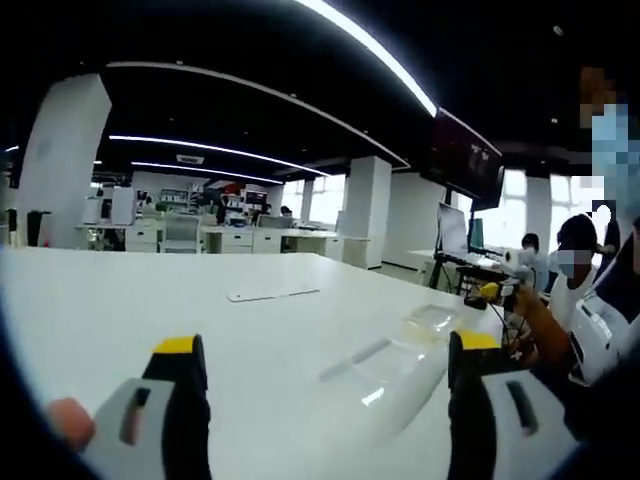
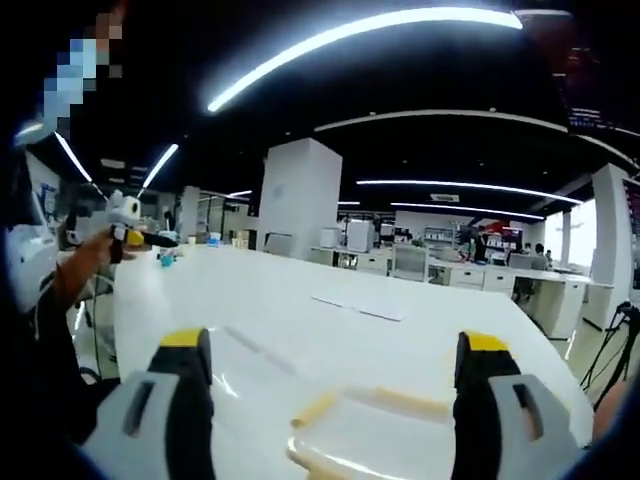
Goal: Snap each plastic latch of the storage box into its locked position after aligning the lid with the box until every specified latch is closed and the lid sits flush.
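Left gripper (image 1: 330, 370): jaws wide apart, empty; clear box (image 1: 400, 360) on the white table (image 1: 120, 300) at 4 o'clock. Right gripper (image 2: 330, 365): jaws wide apart, empty; box (image 2: 370, 425) with tan latches at 6 o'clock.

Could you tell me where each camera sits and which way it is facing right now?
Left gripper view: rides the left gripper, facing across the white table at the clear lid; both jaws rise open from the bottom, nothing between them.
Right gripper view: rides the right gripper, facing across the table at the clear box with tan latches; jaws open, a sleeve at lower left.
Shared: the white table, a flat white sheet lying on it, and the office behind.
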The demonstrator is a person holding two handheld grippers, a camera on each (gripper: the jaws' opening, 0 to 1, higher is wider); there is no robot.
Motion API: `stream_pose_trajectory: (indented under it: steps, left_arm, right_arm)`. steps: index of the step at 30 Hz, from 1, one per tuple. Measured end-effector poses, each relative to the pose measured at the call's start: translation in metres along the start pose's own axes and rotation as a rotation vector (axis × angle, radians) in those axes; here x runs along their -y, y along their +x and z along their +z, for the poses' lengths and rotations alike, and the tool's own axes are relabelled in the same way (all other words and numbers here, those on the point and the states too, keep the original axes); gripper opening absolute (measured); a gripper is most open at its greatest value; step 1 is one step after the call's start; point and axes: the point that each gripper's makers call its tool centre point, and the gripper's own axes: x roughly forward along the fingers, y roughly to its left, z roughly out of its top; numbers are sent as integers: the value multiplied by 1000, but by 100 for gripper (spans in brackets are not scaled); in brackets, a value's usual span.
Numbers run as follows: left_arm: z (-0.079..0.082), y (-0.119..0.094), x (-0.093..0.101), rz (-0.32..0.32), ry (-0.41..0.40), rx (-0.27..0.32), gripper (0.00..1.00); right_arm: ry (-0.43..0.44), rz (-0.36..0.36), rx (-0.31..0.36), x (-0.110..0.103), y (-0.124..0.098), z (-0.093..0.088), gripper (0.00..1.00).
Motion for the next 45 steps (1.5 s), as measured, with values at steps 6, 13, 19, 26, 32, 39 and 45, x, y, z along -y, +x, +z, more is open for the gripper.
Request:
stream_pose_trajectory:
  steps: [6, 13, 19, 26, 32, 39, 45]
  left_arm:
    - [13, 6, 10, -6, 66, -13, 99]
    - [25, 10, 15, -20, 108, -22, 99]
    - [28, 17, 16, -38, 134, -60, 99]
    - [38, 24, 26, -75, 155, -69, 99]
    - [43, 36, 38, -109, 203, -103, 99]
    - [45, 51, 51, -152, 232, -133, 99]
    - [52, 58, 61, -181, 251, -150, 99]
  right_arm:
    - [-2, 4, 46, 7, 0, 22, 99]
    - [-55, -5, 35, 10, -1, 31, 99]
    - [-74, -18, 23, 19, -4, 38, 99]
    - [-117, -27, 26, 25, -11, 54, 99]
    - [-141, -35, 21, 32, -17, 60, 99]
    - [-143, -28, -2, 35, -18, 53, 99]
    - [-154, -14, -23, 35, -19, 51, 98]
